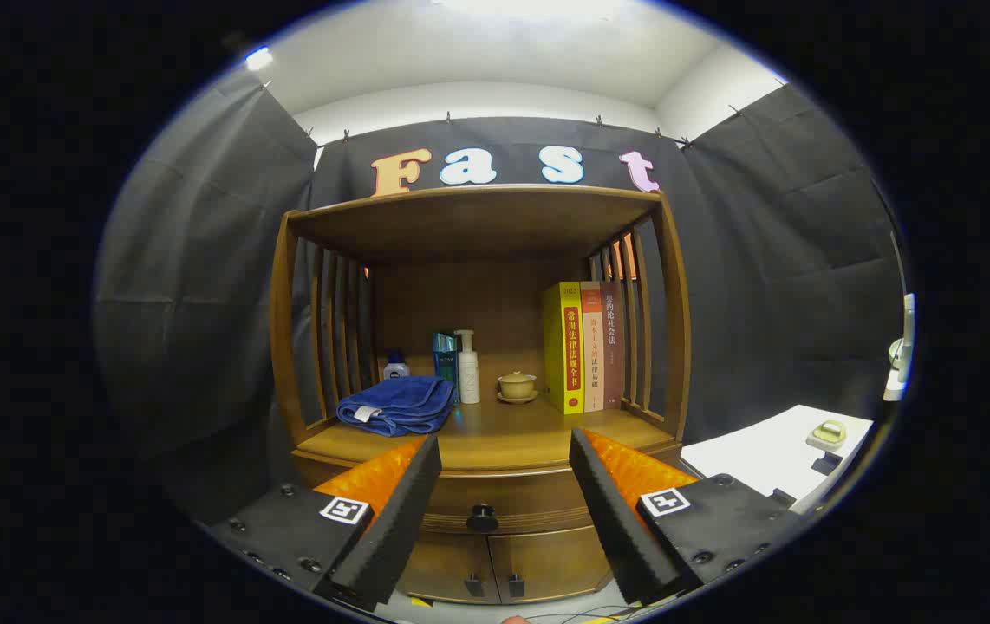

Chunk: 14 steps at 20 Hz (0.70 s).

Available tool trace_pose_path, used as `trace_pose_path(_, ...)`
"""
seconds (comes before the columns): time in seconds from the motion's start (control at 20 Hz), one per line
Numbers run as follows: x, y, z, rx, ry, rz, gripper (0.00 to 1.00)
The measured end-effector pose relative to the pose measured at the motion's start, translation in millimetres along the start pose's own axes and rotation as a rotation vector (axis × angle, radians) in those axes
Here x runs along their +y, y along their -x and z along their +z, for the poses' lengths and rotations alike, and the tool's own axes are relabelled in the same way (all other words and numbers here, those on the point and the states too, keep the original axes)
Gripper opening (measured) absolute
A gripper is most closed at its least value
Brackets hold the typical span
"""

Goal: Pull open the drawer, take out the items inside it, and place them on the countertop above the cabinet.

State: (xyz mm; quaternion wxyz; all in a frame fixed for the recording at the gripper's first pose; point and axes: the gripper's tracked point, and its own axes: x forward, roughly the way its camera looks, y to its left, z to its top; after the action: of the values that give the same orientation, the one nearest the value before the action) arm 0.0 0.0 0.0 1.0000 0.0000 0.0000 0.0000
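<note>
From the gripper view, the tool (504, 451) is held in front of a wooden cabinet (478, 347), its two fingers (395, 511) spread wide apart with nothing between them but open air. The drawer (504, 503) sits closed under the cabinet's surface (504, 433), and its dark round knob (483, 517) shows in the gap between the fingers, well ahead of them and not touched. Below the drawer are two small cabinet doors (504, 563), each with a dark handle.

On the surface above the drawer, a folded blue towel (397, 405) lies toward the left side. Behind it stand a small bottle (396, 367), a teal box (445, 360) and a white pump bottle (467, 368), close together. A small lidded cup on a saucer (517, 386) sits near the middle. To its right three books (583, 347) stand upright, touching one another, against the slatted right side of the cabinet.

Off to the right, beyond the right finger, a white table (764, 455) carries a small pale object (829, 432)
</note>
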Motion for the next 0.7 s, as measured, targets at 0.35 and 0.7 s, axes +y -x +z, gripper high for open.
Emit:
trace_pose_path(0.35,-0.9,0.9,-2.5,0.002,-0.005,-0.002,0.98)
trace_pose_path(0.7,-0.4,2.9,-0.5,-0.003,0.011,-0.005,0.98)
